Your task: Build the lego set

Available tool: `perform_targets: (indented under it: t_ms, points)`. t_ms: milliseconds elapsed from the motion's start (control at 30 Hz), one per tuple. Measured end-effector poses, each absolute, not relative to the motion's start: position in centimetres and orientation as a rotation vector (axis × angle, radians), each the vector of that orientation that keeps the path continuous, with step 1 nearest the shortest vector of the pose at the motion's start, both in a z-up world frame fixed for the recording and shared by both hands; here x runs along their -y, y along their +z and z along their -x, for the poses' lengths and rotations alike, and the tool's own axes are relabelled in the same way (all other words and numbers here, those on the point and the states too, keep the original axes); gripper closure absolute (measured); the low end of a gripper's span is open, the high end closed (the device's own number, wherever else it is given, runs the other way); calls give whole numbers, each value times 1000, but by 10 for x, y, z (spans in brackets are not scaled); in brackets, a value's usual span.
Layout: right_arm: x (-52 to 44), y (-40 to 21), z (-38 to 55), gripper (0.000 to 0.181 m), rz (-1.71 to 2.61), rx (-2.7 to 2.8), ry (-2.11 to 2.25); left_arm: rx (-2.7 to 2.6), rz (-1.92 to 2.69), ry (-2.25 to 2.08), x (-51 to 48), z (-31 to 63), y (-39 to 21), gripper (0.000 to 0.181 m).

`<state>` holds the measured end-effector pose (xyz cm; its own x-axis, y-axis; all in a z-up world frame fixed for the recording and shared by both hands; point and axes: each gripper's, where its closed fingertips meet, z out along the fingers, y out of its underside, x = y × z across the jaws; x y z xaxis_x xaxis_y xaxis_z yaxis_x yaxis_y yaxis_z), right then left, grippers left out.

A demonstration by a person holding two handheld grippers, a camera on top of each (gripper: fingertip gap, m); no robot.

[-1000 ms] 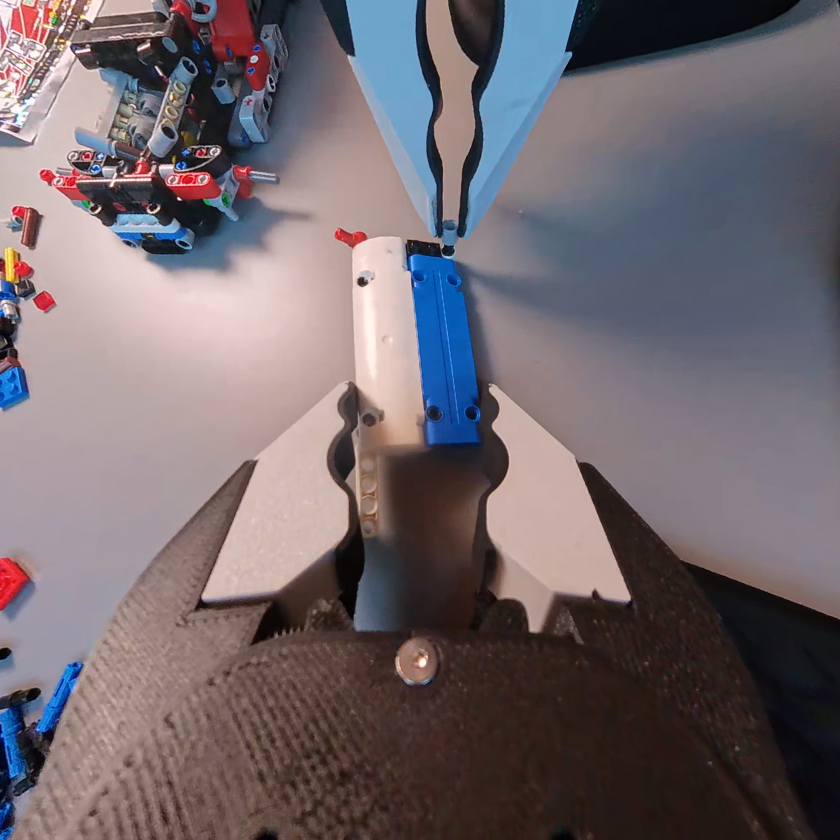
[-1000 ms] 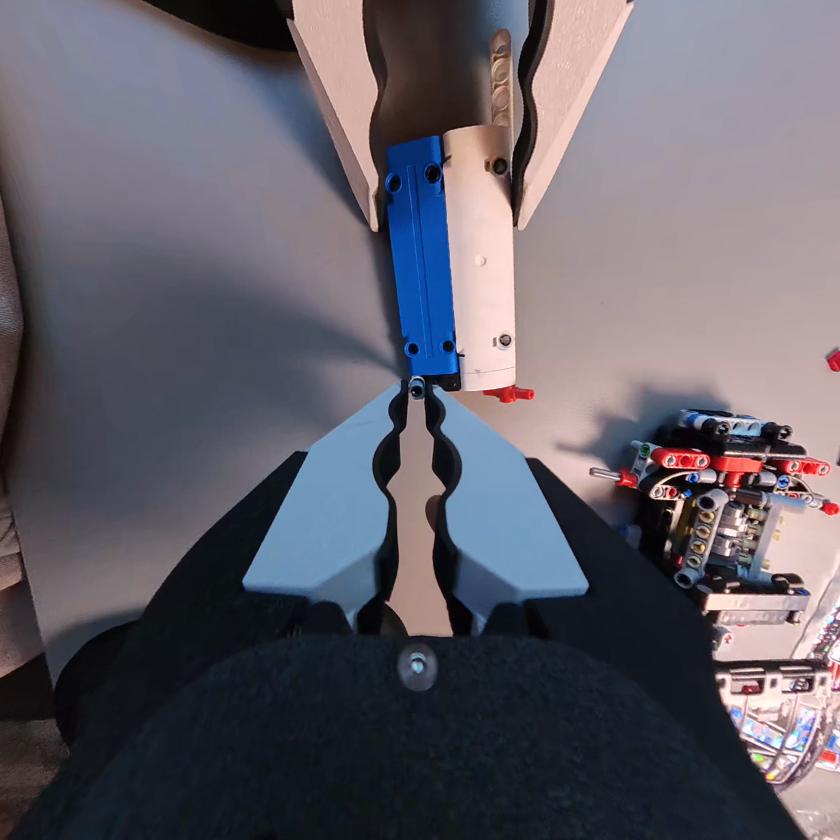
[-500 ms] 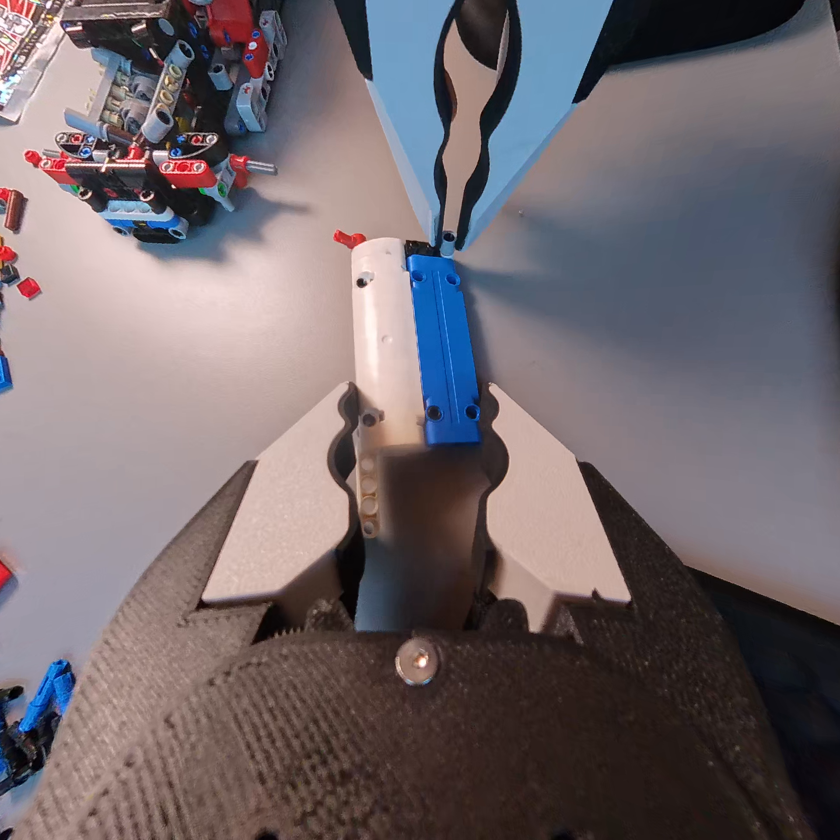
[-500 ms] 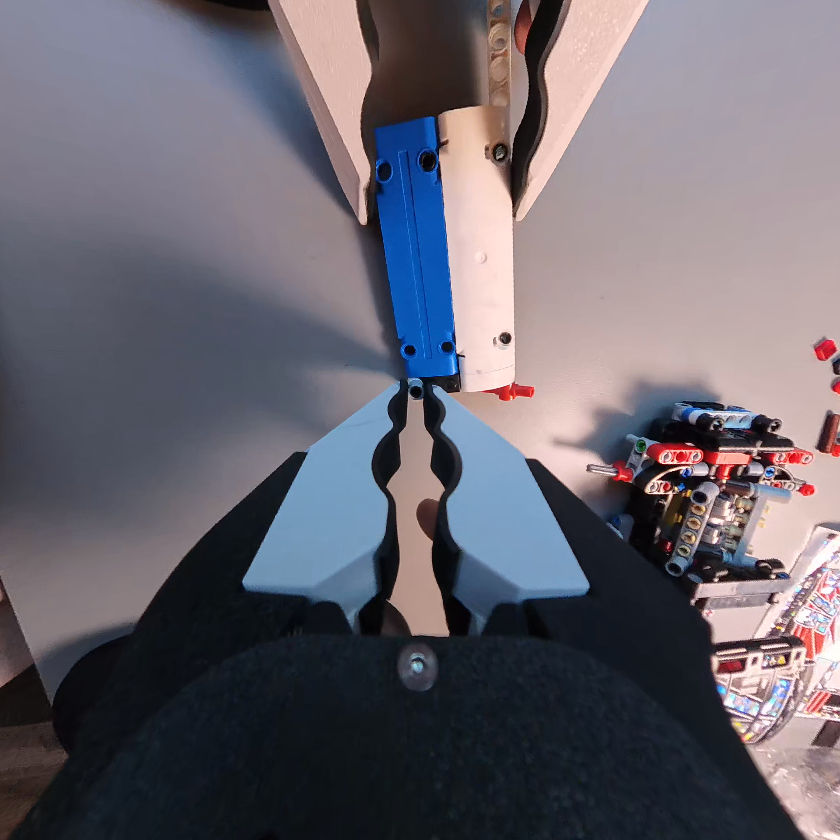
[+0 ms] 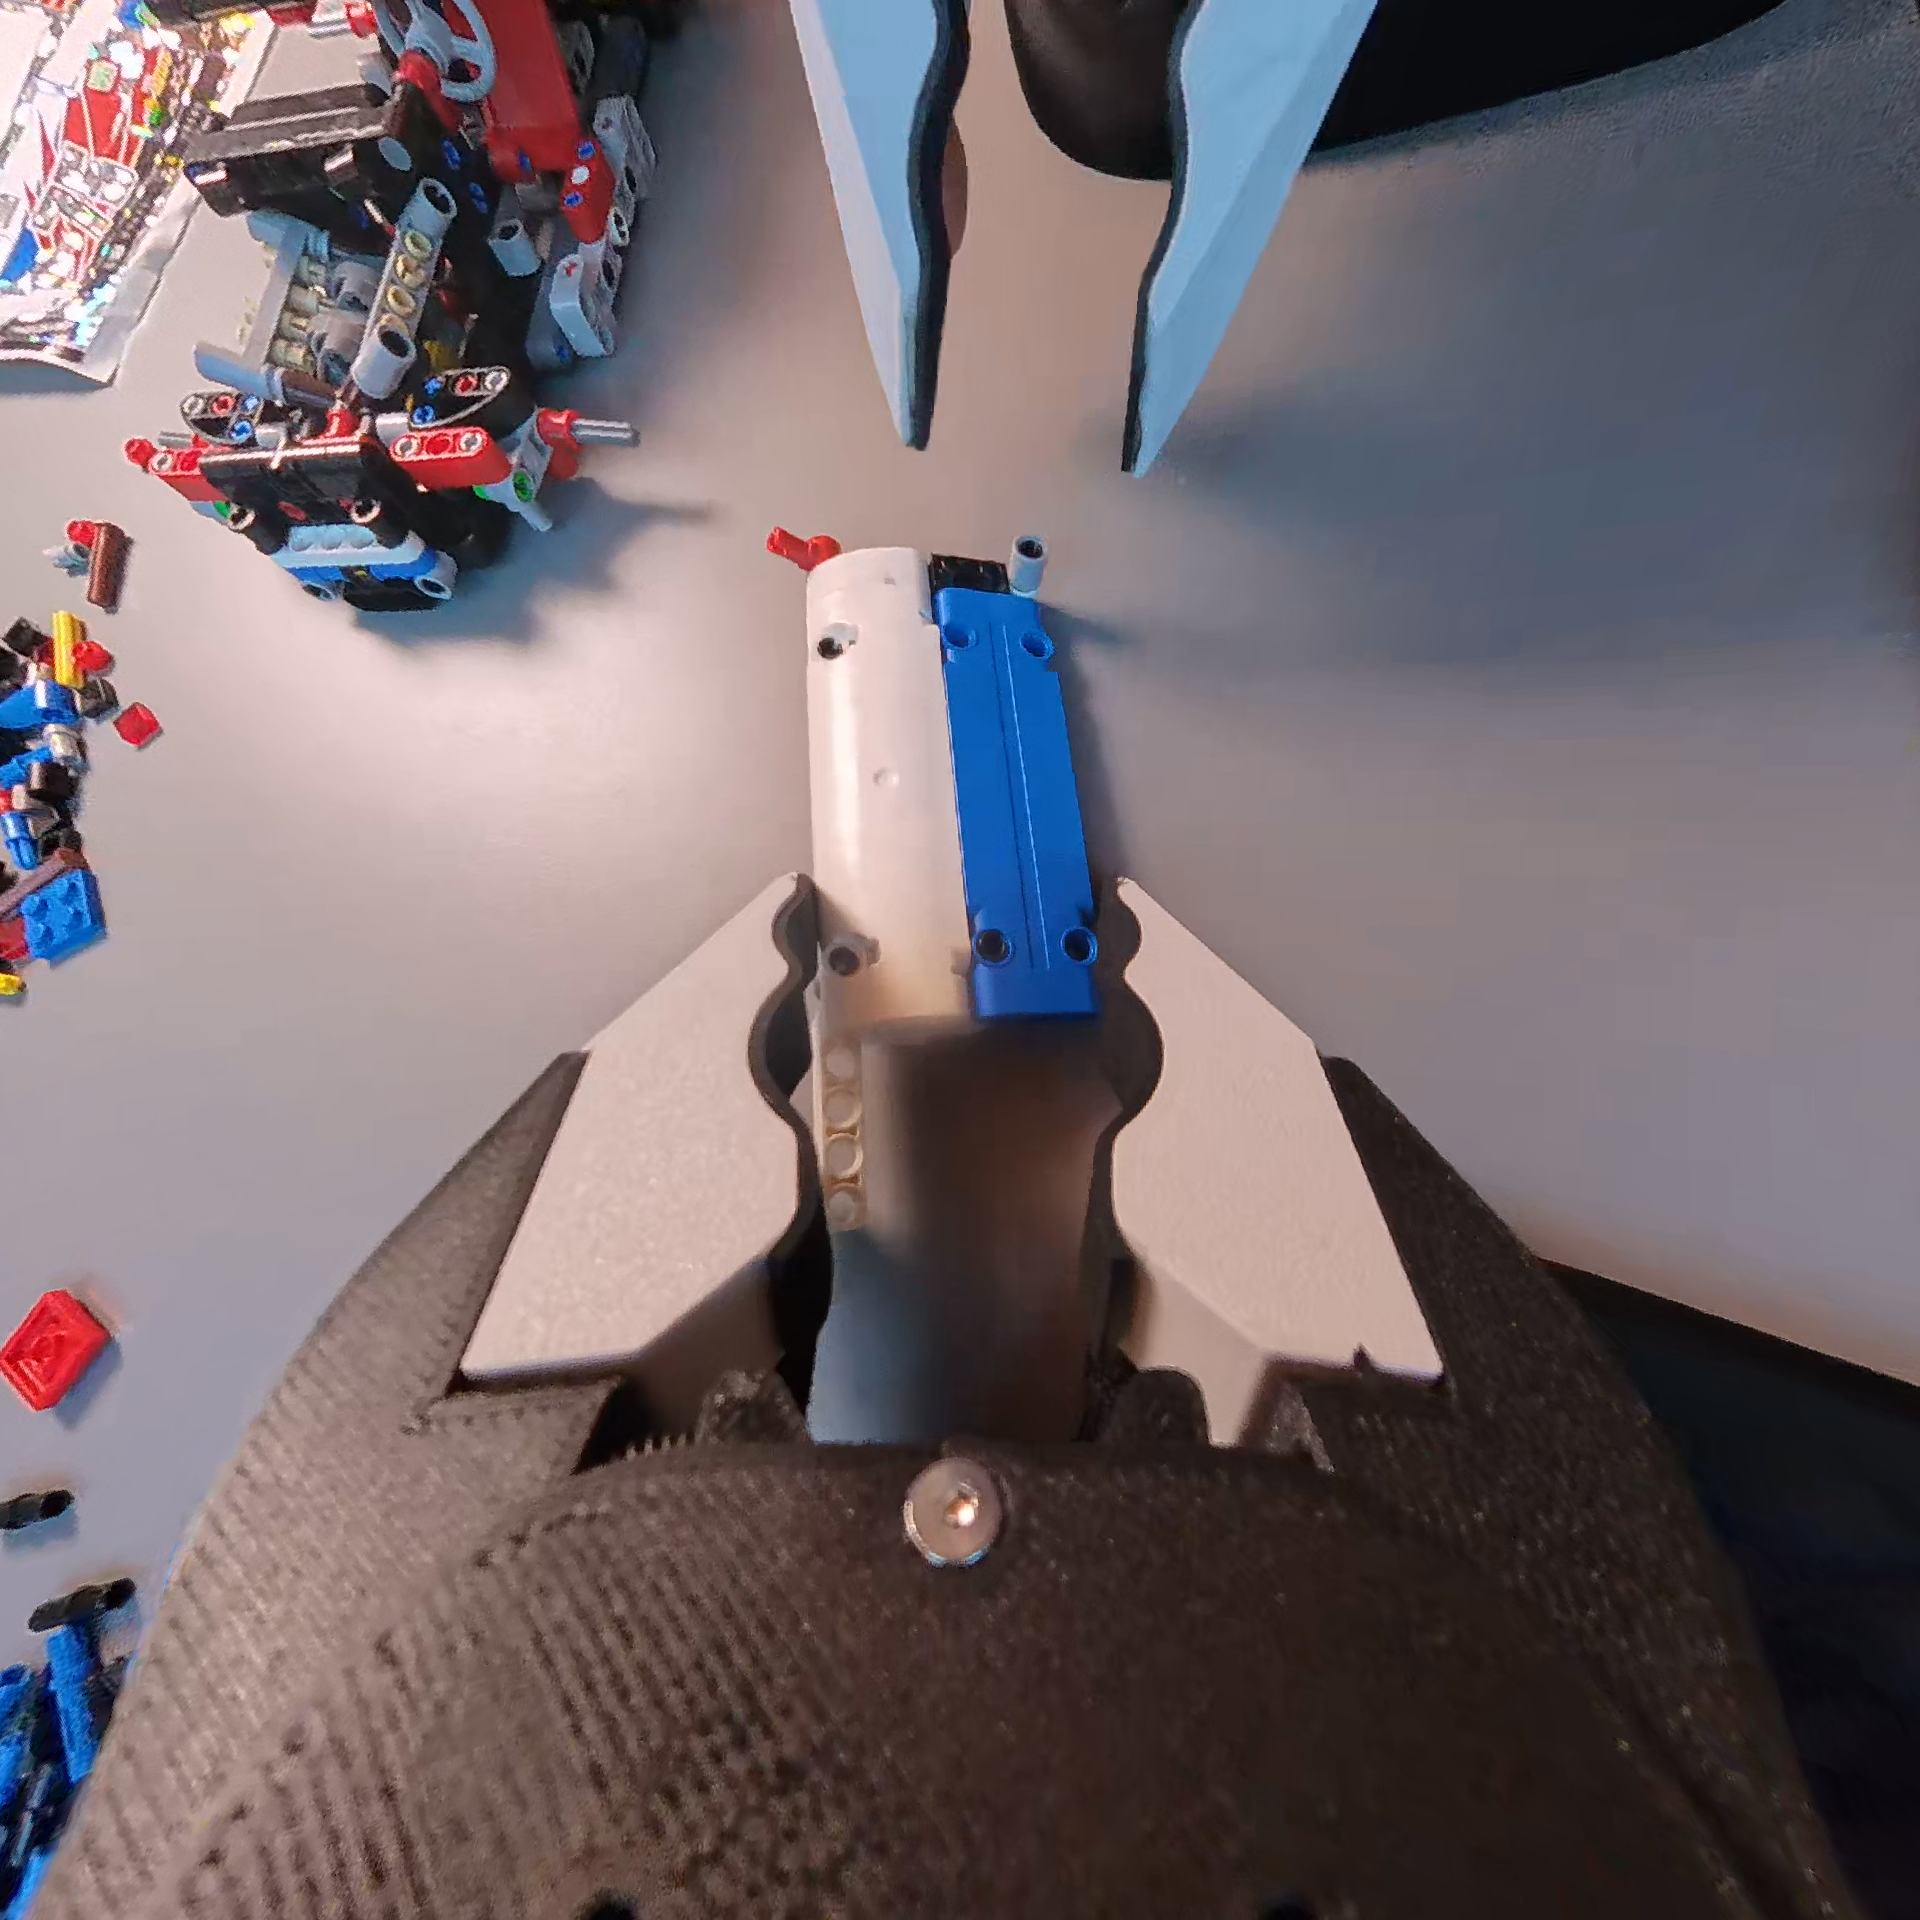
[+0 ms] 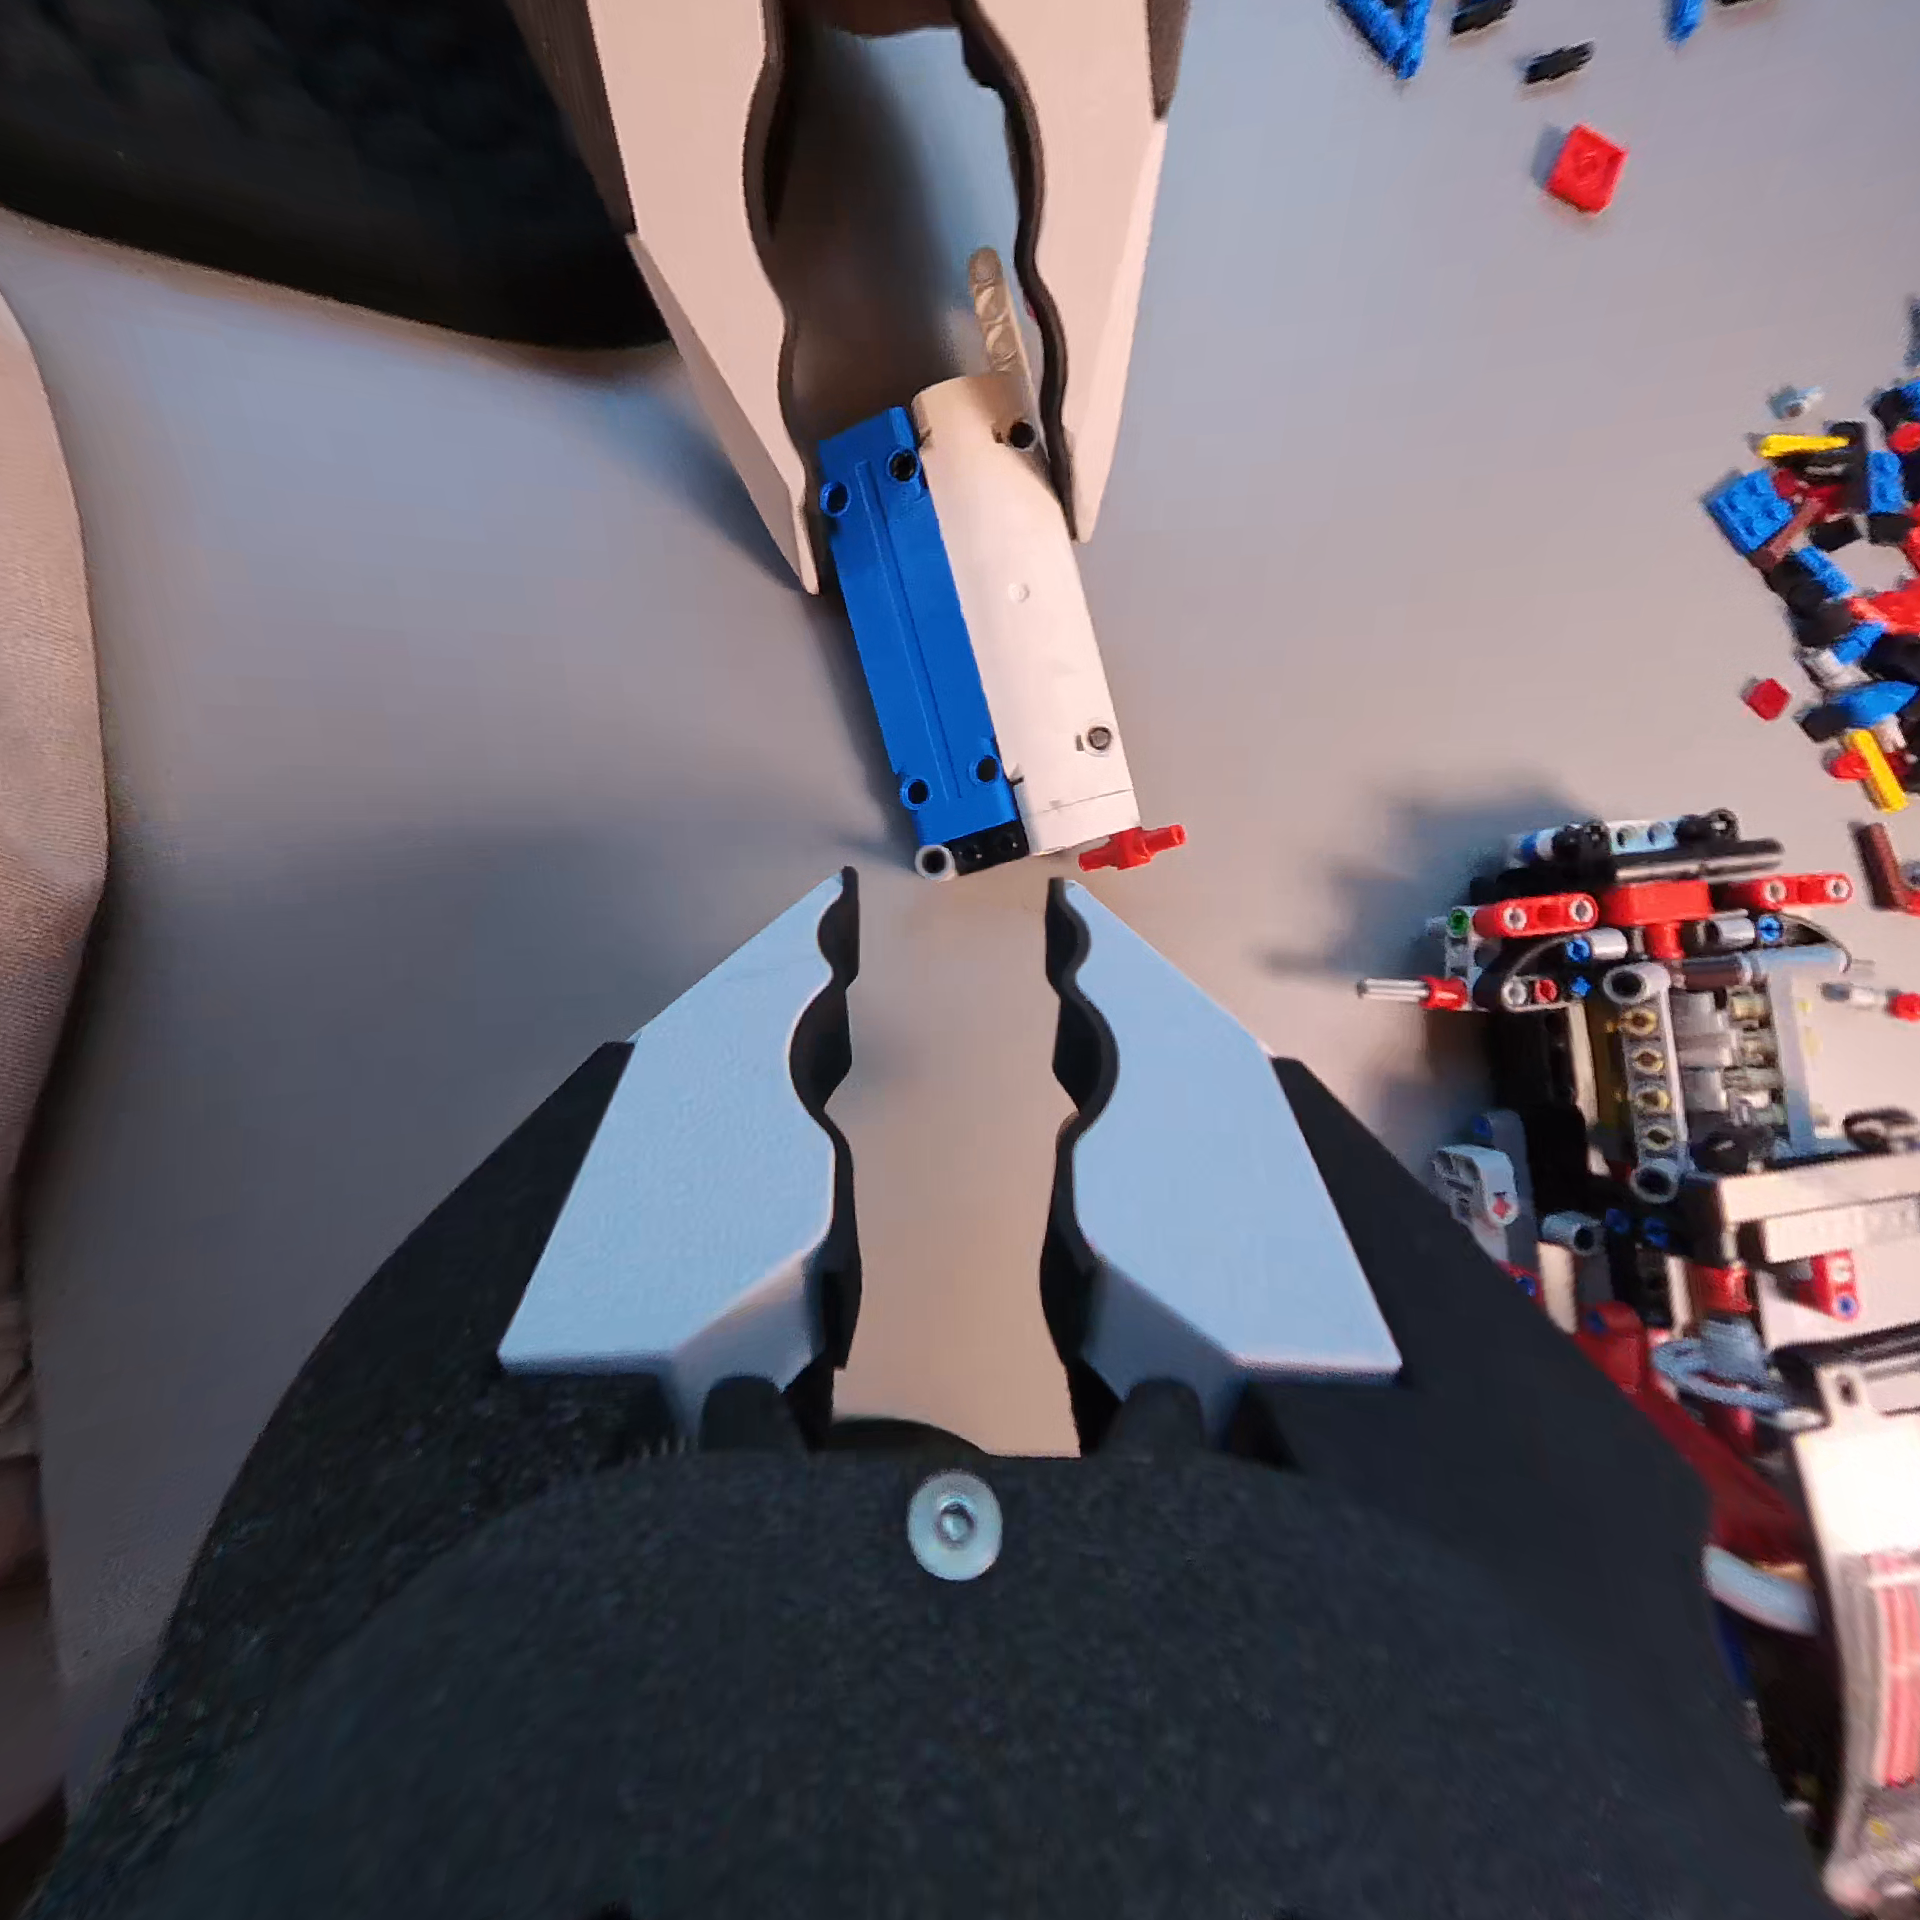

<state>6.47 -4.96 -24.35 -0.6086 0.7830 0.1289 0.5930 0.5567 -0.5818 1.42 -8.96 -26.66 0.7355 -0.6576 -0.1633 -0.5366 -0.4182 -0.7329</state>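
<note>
Backing off, the right gripper (image 6: 951, 888) has let go of the small grey pin (image 6: 932, 860) and now gapes wide, just short of it. Across the smooth grey table (image 5: 1455, 831), the left gripper (image 5: 961, 904) clamps the white-and-blue panel assembly (image 5: 940, 779), rounded white shell beside a flat grooved blue strip, pin protruding at its far end.

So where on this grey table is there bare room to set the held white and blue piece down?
Bare tabletop lies beside the blue panel of the white and blue lego piece, out to the table's dark edge. A narrower clear strip runs between the piece and the loose bricks. It is crowded around the red and black model and the sticker sheet.
</note>
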Motion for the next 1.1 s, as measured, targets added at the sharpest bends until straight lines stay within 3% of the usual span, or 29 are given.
perform_targets:
  t_ms: [267,467,733,833,933,1100]
  points:
    - [35,-248,-61,148,1441,2182,1096,-981,1977,-88,84,-17,-262,129]
    - [35,-251,-37,137,1503,2175,1228,-1023,1879,-1,81,-17,-256,129]
    - [42,-245,-16,159,1328,2205,1300,-934,1843,18,77,-4,-245,133]
    - [40,-238,-12,165,1167,2163,1277,-786,1867,-105,74,6,-235,118]
    - [44,-232,-16,169,963,2151,1251,-693,1919,-151,70,22,-236,117]
    - [48,-231,-19,171,912,2164,1243,-670,1961,-295,78,22,-239,137]
